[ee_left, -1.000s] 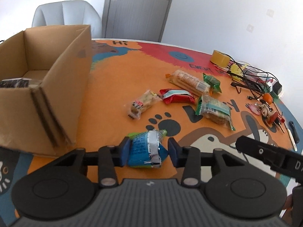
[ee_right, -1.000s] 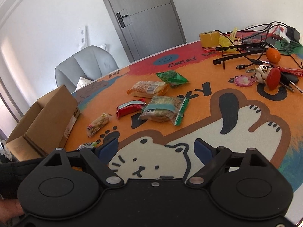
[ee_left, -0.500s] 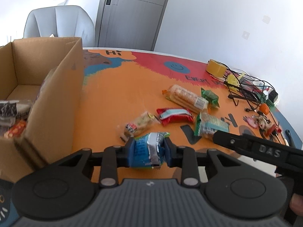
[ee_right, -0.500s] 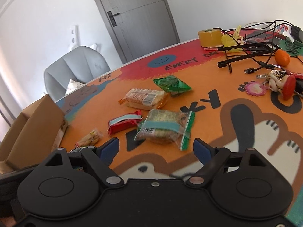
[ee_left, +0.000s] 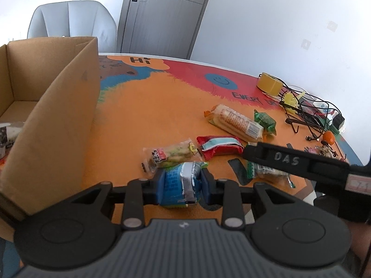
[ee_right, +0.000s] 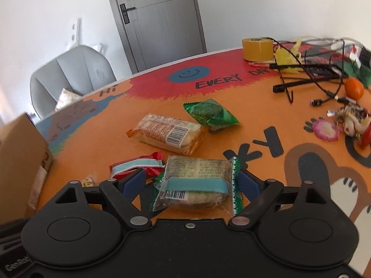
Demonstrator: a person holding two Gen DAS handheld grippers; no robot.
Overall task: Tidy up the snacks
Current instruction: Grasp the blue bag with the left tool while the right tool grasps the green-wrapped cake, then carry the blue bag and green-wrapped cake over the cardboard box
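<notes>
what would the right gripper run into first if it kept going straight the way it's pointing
Most likely the clear cracker pack with the teal band, which lies on the table between the open fingers of the right gripper. Past it lies the orange-wrapped biscuit pack, though depth is hard to judge.

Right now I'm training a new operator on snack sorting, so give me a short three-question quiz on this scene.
1. True or false: the left gripper is shut on the blue snack packet.
2. Which snack lies between the right gripper's open jaws? A) green packet B) clear cracker pack with teal band C) red wrapper
3. Fill in: the cardboard box stands to the ____ of the loose snacks in the left wrist view.

Key: 1 true; 2 B; 3 left.
</notes>
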